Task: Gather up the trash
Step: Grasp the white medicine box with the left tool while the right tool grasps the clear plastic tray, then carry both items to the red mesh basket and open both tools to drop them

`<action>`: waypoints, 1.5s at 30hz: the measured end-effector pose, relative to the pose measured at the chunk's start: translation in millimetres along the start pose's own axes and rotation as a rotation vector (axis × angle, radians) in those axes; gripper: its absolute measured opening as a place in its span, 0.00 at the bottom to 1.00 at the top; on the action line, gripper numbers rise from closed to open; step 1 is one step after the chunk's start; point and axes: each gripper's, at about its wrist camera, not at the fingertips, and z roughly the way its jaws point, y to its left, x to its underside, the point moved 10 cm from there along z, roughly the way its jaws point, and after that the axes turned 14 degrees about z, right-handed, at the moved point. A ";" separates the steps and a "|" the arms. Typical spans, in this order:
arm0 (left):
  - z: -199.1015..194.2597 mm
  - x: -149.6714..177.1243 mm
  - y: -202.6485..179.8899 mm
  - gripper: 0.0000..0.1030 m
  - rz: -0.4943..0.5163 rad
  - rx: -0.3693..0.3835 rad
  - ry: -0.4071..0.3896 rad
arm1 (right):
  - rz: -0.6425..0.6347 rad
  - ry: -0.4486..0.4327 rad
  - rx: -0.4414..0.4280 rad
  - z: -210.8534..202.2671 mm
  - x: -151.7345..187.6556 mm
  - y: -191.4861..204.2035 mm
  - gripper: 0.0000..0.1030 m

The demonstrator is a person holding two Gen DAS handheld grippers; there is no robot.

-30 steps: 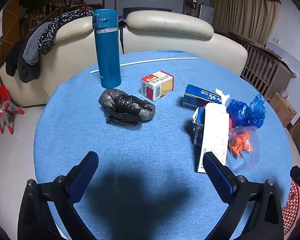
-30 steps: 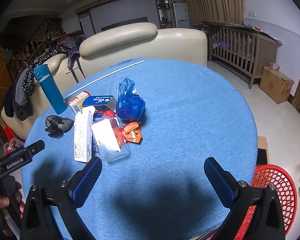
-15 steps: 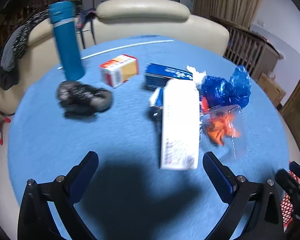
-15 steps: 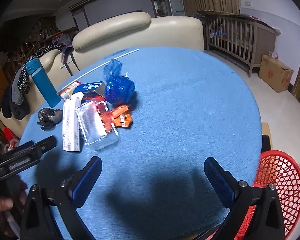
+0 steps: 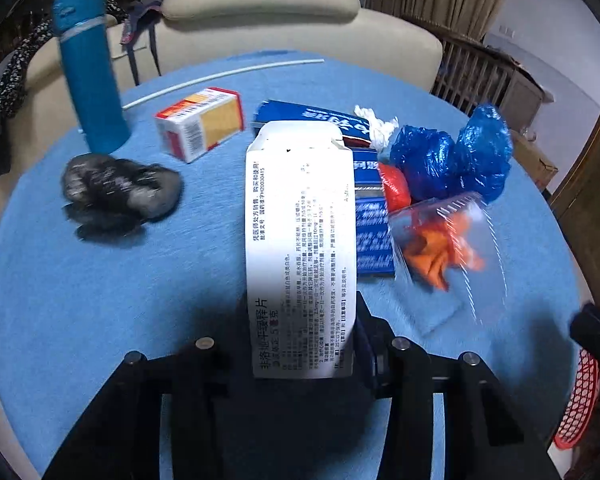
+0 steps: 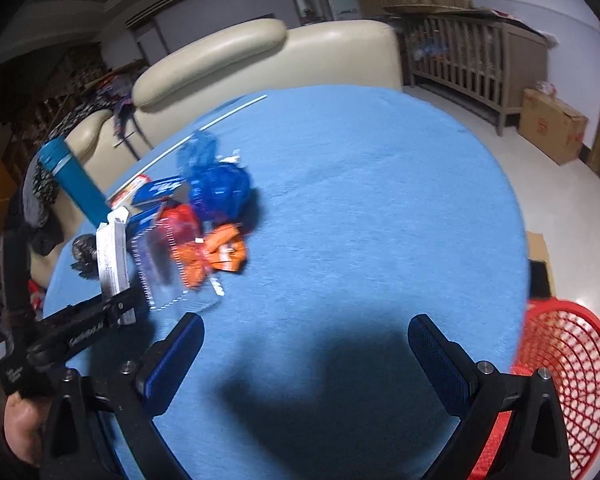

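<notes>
Trash pickup has begun: the left gripper [image 5: 300, 344] has just closed its jaws on the white box [image 5: 300, 240] beside the blue bag [image 5: 448, 160]. Right gripper [image 6: 306, 354] gapes empty. Next, carry it to the red basket [image 6: 568, 380].

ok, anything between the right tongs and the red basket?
Nothing: in the right wrist view only bare blue tablecloth separates the open right tongs from the red basket.

Both wrist views look steeply down over the round blue table [image 5: 80, 300] toward the cream sofa [image 6: 260, 56]. The left sits close over the white carton [image 5: 300, 240]; the right stands farther back, sharing that clutter.
</notes>
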 end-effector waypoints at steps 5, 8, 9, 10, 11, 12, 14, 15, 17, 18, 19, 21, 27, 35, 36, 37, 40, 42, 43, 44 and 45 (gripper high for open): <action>-27.8 21.1 17.6 0.45 -0.020 -0.028 -0.018 | -0.106 0.021 -0.051 17.6 3.9 49.4 1.00; -30.5 25.7 26.1 0.45 -0.028 -0.040 -0.023 | -0.166 0.015 -0.061 27.5 1.4 78.6 1.00; -32.0 27.1 29.1 0.45 -0.033 -0.043 -0.025 | -0.193 0.016 -0.063 32.4 0.6 90.0 1.00; -32.3 27.9 32.5 0.45 -0.041 -0.044 -0.026 | -0.215 0.011 -0.058 35.6 0.2 96.6 1.00; -33.3 29.5 34.7 0.45 -0.051 -0.042 -0.027 | -0.236 0.008 -0.050 38.3 0.5 102.7 1.00; -32.6 30.6 37.4 0.45 -0.059 -0.039 -0.028 | -0.267 0.005 -0.039 42.7 2.0 111.2 1.00; -32.7 32.8 39.3 0.45 -0.069 -0.039 -0.028 | -0.310 -0.007 -0.021 49.6 6.3 122.0 1.00; -32.4 34.6 40.6 0.45 -0.076 -0.035 -0.027 | -0.332 -0.013 -0.011 53.5 9.1 127.9 1.00; -30.0 35.6 41.7 0.46 -0.085 -0.031 -0.024 | -0.395 -0.035 0.051 64.0 14.0 135.0 1.00; -29.9 36.5 41.8 0.45 -0.086 -0.028 -0.023 | -0.422 -0.035 0.073 71.6 17.1 136.4 1.00; -29.6 37.0 41.5 0.46 -0.083 -0.025 -0.021 | -0.439 -0.028 0.088 77.8 19.9 136.5 0.93; -31.0 37.3 40.0 0.45 -0.077 -0.022 -0.023 | -0.438 0.000 0.114 88.5 25.2 128.9 0.50; -35.9 33.4 30.0 0.45 -0.056 -0.010 -0.040 | -0.310 0.009 0.032 70.1 17.6 107.4 0.45; -52.6 22.4 4.8 0.45 -0.003 -0.002 -0.076 | -0.198 -0.027 -0.044 28.8 12.4 86.2 0.45; -54.7 21.4 -0.1 0.45 0.007 0.000 -0.080 | -0.183 -0.033 -0.050 21.6 12.7 82.3 0.45; -56.5 20.7 -5.0 0.45 0.015 0.004 -0.083 | -0.169 -0.038 -0.054 16.0 12.5 77.8 0.45; -62.3 18.2 -21.9 0.45 0.042 0.018 -0.093 | -0.117 -0.052 -0.069 -2.3 13.2 57.5 0.45; -65.1 17.7 -33.1 0.45 0.062 0.027 -0.099 | -0.086 -0.071 -0.066 -14.7 13.4 42.0 0.45; -66.1 16.9 -39.0 0.45 0.072 0.035 -0.101 | -0.069 -0.079 -0.066 -20.0 13.1 35.0 0.45; -67.9 16.4 -47.6 0.45 0.084 0.046 -0.104 | -0.052 -0.090 -0.063 -25.5 12.9 27.2 0.45; -70.0 15.5 -56.7 0.45 0.102 0.052 -0.109 | -0.039 -0.099 -0.058 -31.5 12.5 18.8 0.45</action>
